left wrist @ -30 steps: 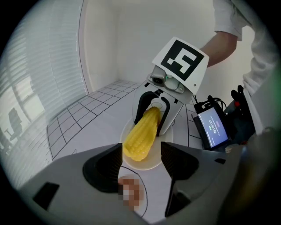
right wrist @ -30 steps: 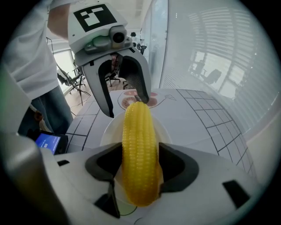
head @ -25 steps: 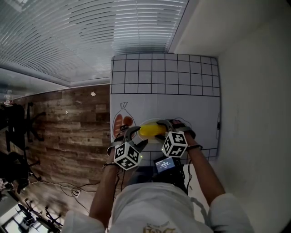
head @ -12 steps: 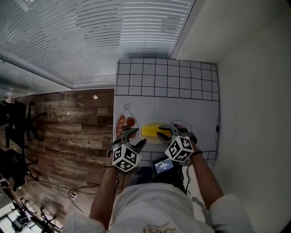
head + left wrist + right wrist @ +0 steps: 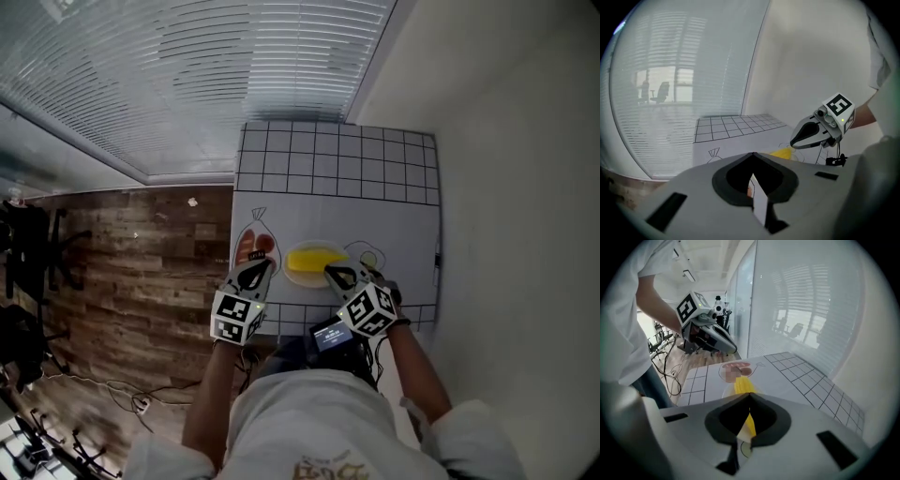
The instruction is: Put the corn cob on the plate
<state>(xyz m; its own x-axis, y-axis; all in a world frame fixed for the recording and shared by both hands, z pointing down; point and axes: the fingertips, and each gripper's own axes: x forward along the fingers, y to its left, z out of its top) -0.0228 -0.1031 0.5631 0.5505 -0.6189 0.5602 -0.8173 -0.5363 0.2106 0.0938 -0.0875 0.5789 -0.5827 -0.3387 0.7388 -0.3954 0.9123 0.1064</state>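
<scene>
Lifting away, we shouldn't bump the corn cob (image 5: 315,261) on the plate (image 5: 302,277). Left tongs (image 5: 255,273) and right tongs (image 5: 335,274): closed, empty.

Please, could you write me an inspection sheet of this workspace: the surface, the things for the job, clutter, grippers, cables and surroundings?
Surface: white mat with a grid and drawn outlines.
Job's things: the corn cob lies on the plate.
Clutter: bag shape with red contents left of the plate; printed or real, cannot tell.
Grippers: left gripper jaws together, empty; right gripper jaws together, empty, tips near the cob.
Cables: floor cables; a black cable under the right gripper.
Surroundings: window blinds, wood floor, white wall.
</scene>
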